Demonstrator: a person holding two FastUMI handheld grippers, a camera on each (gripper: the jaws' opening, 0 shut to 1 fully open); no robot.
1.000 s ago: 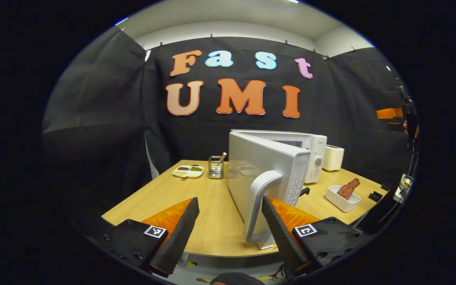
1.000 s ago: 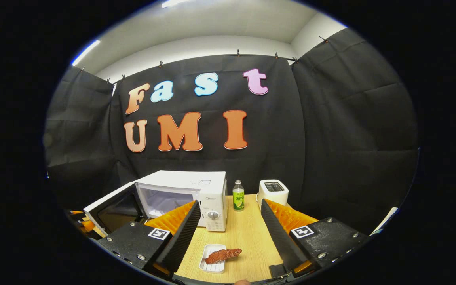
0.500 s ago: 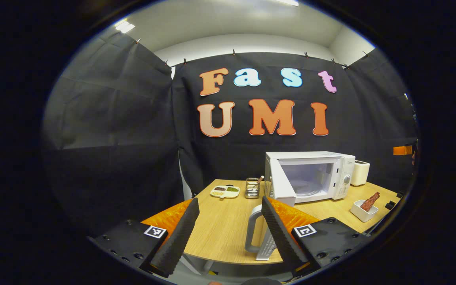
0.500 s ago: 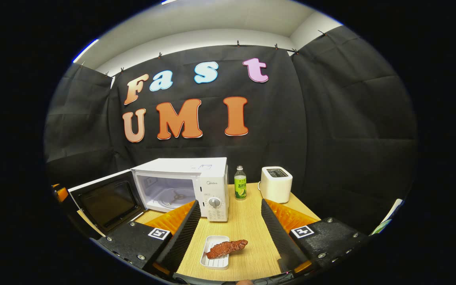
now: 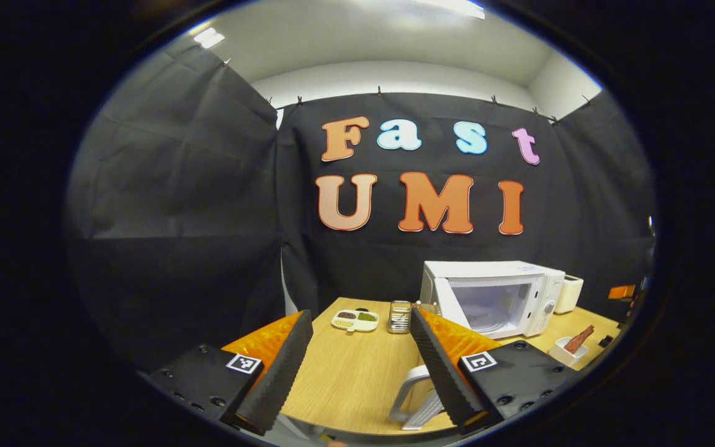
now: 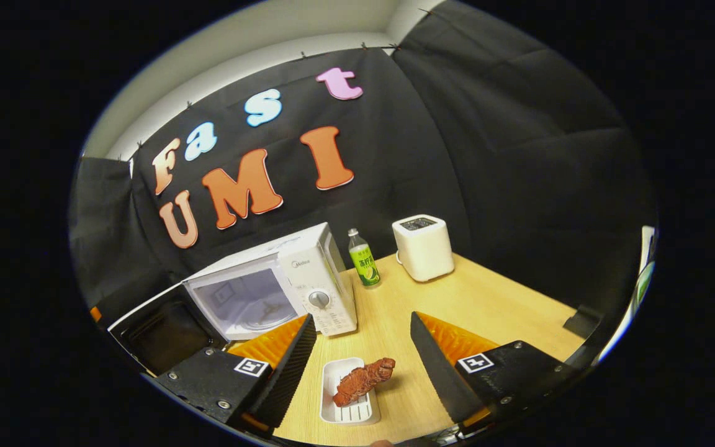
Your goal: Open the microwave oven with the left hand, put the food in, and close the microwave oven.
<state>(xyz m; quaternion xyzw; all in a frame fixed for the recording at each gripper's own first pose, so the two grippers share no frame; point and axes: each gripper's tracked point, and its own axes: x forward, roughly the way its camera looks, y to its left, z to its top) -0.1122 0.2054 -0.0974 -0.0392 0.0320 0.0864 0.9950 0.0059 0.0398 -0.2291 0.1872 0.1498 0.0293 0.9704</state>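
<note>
- Food: a reddish-brown piece of meat (image 6: 362,382) lies in a small white rectangular tray (image 6: 350,411) near the front edge of the light wooden desk (image 6: 475,298), right between the right gripper's fingers in the right gripper view.
- Right gripper (image 6: 362,363) hovers above the tray with its fingers spread wide, holding nothing.
- Left gripper (image 5: 357,366) hangs over the desk's front edge, fingers wide apart and empty; the pale curved door handle (image 5: 408,397) sits just beside its right finger (image 5: 438,366), and whether they touch I cannot tell.
- White microwave oven (image 6: 270,288) stands towards the back of the desk with its door (image 6: 159,329) swung wide open and the cavity bare.
- Green-labelled plastic bottle (image 6: 364,259) stands just beside the microwave, a white toaster (image 6: 422,247) farther along the back edge.
- Towards the far left corner, in the left gripper view, sit a divided white dish (image 5: 355,320) and a metal utensil holder (image 5: 400,316).
</note>
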